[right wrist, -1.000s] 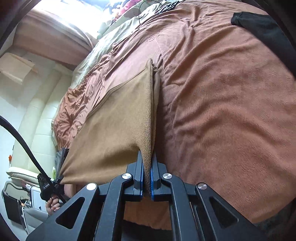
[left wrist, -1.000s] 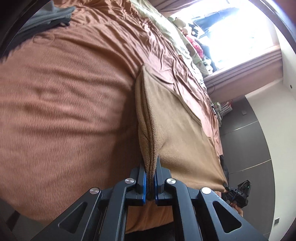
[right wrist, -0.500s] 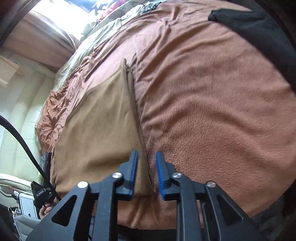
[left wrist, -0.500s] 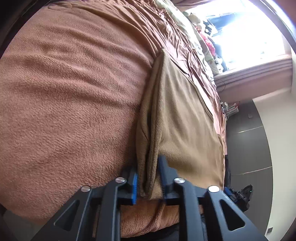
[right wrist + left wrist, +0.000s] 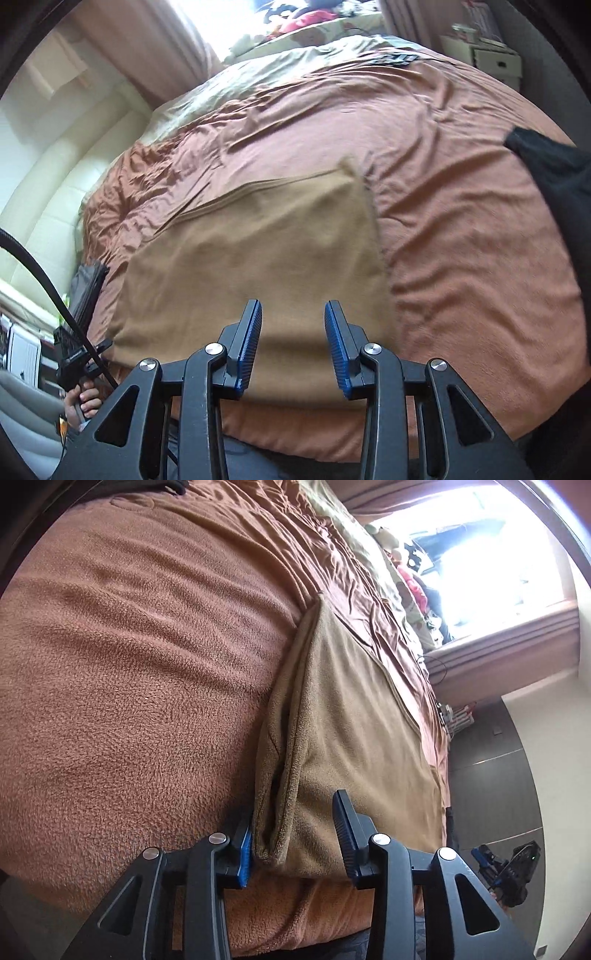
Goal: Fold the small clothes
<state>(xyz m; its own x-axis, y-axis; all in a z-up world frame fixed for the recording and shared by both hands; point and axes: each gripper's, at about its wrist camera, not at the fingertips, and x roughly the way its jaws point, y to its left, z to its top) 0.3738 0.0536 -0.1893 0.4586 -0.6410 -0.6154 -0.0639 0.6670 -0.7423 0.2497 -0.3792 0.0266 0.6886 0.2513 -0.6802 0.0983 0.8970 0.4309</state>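
Tan fleece garment (image 5: 255, 266) lies folded mid-frame on the bed (image 5: 461, 229) — both hand-held grippers, left (image 5: 295, 834) and right (image 5: 293, 343), gape apart, seemingly holding nothing.

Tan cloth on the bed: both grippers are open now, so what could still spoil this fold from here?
1. In the left wrist view the tan cloth shows loose, gaping layers at its near corner between the open left gripper fingers; pulling back could snag them and open the fold.
2. The right gripper hangs open over the cloth's near edge; dipping could drag the top layer.
3. The soft brown blanket underneath is rumpled, so edges may shift.
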